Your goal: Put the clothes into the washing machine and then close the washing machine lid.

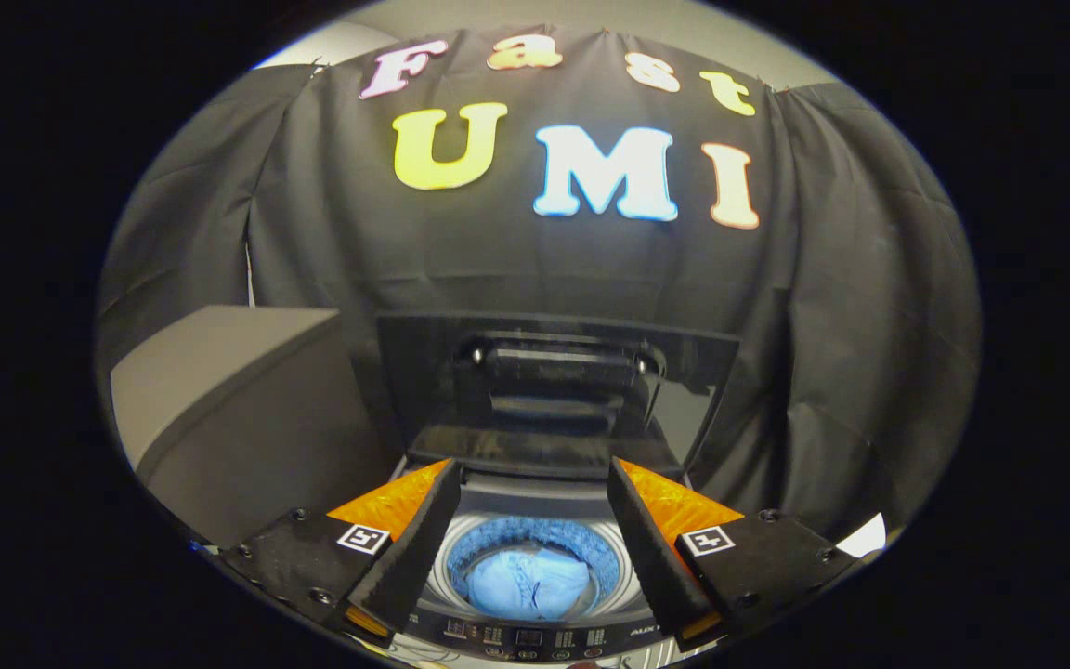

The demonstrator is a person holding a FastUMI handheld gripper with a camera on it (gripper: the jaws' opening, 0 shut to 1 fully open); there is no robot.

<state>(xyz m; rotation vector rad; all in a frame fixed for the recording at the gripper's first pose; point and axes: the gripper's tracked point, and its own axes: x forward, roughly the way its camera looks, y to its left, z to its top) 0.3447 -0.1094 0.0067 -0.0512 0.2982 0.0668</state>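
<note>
Looking from the lower left of the frame, you are seeing a grey box-like unit (238,409) standing just beside the washing machine (535,632), apart from the job in hand. Moving toward the centre, you are holding the gripper (531,534) above the machine's open top with its fingers spread wide and gripping nothing, the drum showing in the gap between them. Down in that drum (535,567), at the lower centre of the frame, the light blue clothes (528,583) are lying bunched up, so the loading part appears to be finished. Above the fingers, in the middle of the frame, the dark lid (558,390) is standing raised and folded back against the booth wall, and closing it is what seems to be remaining. You are likely dealing with a stiff, glossy, hinged panel here: light enough to swing, but smooth enough that the fingers could slide off its flat face. The raised bar-like handle (561,362) across its upper middle looks like the surest place to take hold, or you could hook the lid's top edge and draw it forward and down. To the right, the control strip (535,639) is running along the machine's near rim under the fingers; you are better off staying clear of those buttons as you are reaching in.
</note>
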